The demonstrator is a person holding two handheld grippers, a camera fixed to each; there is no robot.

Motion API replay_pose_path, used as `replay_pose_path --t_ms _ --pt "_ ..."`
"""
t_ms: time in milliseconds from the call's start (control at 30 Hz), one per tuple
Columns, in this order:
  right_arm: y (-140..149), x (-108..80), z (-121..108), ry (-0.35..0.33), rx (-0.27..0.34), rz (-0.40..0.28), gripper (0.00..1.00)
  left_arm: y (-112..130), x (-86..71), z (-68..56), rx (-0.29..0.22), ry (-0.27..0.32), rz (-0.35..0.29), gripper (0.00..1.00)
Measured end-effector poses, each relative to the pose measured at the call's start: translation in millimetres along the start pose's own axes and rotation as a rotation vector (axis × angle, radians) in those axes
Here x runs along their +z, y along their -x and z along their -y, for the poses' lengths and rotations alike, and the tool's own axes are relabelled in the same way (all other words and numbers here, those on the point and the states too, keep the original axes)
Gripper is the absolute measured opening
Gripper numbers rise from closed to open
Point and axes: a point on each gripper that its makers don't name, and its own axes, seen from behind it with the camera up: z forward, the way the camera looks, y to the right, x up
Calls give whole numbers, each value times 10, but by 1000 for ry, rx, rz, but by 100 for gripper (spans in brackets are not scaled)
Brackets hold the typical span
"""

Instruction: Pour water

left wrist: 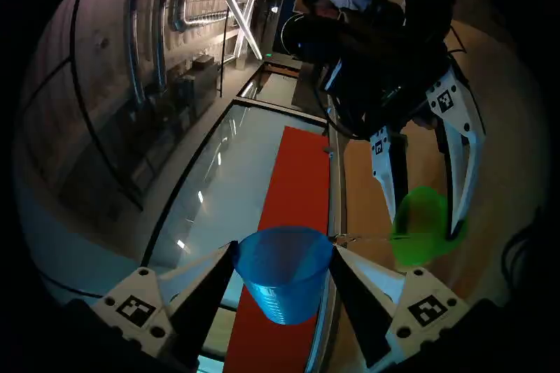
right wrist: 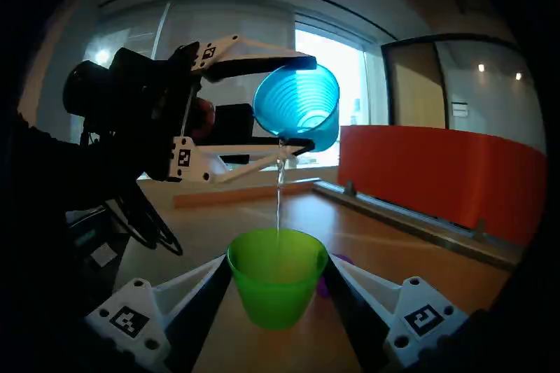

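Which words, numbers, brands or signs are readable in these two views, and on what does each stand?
No readable text anywhere.
Markers on the left gripper and right gripper: black-and-white patterns, no letters.
Blue cup and green cup: no print seen.
White wall sign: too small to read.

Place: I read this as an office.
Furniture: wooden counter (right wrist: 392, 243) with a red divider panel (right wrist: 448, 170).
Walls: big windows (right wrist: 329, 65), a glass partition (right wrist: 455, 93).
Ceiling: exposed ducts (left wrist: 203, 19).
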Motion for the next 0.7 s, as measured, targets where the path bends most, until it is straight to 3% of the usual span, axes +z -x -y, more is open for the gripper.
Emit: replay_pose_path --t_ms 700 --pt "-39 -13 24 -3 -12 -4 91 -45 -14 52 29 -11 -2 90"
